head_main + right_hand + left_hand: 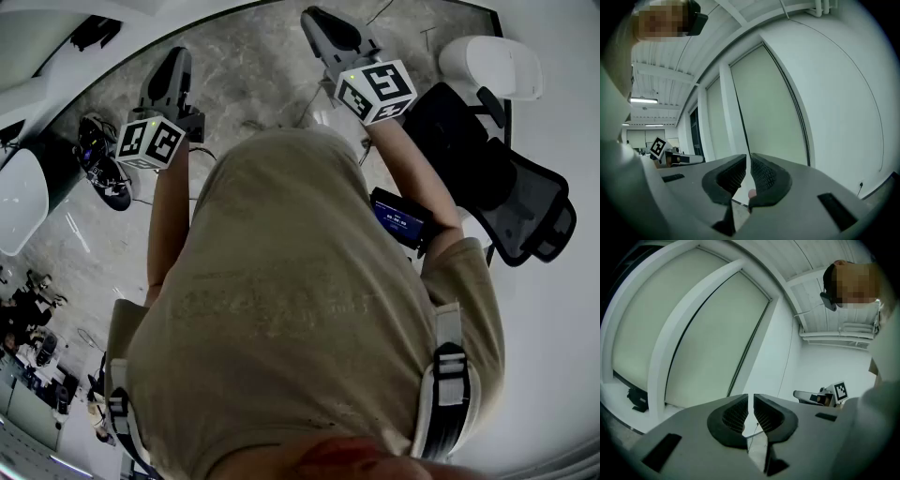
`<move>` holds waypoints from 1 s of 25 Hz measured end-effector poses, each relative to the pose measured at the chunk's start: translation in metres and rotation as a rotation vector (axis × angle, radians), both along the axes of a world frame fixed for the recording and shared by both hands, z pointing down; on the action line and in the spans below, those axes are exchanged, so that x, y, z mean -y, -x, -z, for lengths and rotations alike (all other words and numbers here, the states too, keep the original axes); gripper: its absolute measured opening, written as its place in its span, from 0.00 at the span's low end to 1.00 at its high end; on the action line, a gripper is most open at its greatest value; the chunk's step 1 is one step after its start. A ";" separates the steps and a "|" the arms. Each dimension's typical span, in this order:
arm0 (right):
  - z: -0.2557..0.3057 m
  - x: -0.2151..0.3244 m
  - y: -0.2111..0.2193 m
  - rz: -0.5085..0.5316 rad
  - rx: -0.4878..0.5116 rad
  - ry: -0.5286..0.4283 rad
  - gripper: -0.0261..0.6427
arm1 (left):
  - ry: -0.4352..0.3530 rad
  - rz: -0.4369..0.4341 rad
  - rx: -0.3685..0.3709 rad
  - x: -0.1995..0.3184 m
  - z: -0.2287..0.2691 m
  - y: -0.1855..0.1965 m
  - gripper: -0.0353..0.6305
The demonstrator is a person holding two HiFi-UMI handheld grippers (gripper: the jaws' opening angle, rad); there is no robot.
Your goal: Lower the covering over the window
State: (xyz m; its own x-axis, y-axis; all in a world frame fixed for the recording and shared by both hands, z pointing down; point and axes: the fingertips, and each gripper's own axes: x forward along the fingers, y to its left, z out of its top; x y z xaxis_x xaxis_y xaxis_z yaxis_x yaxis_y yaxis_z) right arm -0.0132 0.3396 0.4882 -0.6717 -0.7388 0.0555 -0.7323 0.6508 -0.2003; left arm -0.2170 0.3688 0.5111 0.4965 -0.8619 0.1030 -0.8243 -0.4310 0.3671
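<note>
White-walled rm; pale grey-green roller blinds (pixel 712 333) cover windows (pixel 670 345). L tongs (pixel 750 398) & R tongs (pixel 748 158) clenched to narrow slits; thin dark cord (pixel 753 434) shows thru L slit.

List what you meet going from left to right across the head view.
white rounded object at the edge → dark bundle on the floor → left hand-held gripper → right hand-held gripper → black office chair
</note>
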 end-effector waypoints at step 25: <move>0.018 0.001 -0.099 -0.025 0.081 0.010 0.13 | 0.029 0.034 0.030 0.011 -0.001 -0.084 0.13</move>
